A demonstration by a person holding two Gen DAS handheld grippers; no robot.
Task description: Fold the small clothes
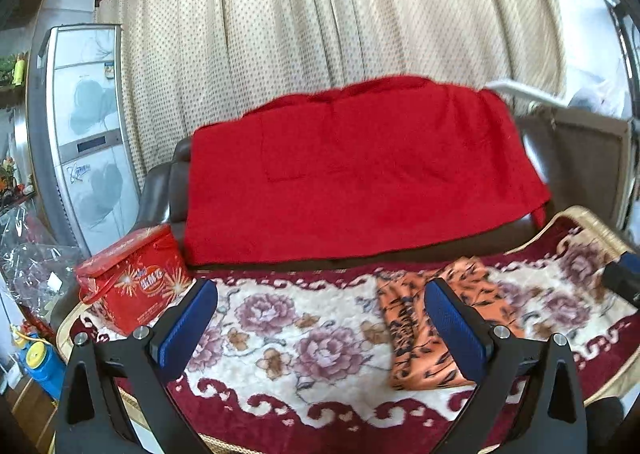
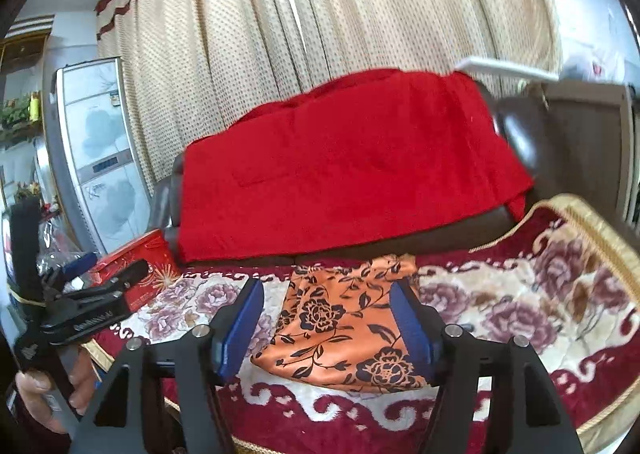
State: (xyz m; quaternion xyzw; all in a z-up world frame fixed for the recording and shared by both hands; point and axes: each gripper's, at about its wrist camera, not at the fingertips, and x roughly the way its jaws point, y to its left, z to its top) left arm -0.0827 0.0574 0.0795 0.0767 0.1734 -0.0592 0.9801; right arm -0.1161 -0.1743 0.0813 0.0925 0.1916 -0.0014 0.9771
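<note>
Folded orange floral garment [image 2: 340, 318] flat on rose blanket [image 2: 520, 306], left gripper [image 1: 320, 328] and right gripper [image 2: 326, 324] both spread wide, gripping nothing

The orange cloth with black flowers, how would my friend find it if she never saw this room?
Find the big red blanket draped over the dark sofa back. Just below it lies a flowered cream-and-maroon rug, and on the rug's middle sits the folded orange garment. It is the only orange thing there, printed with black roses and leaves, unlike the shiny red box at the rug's left end.
</note>
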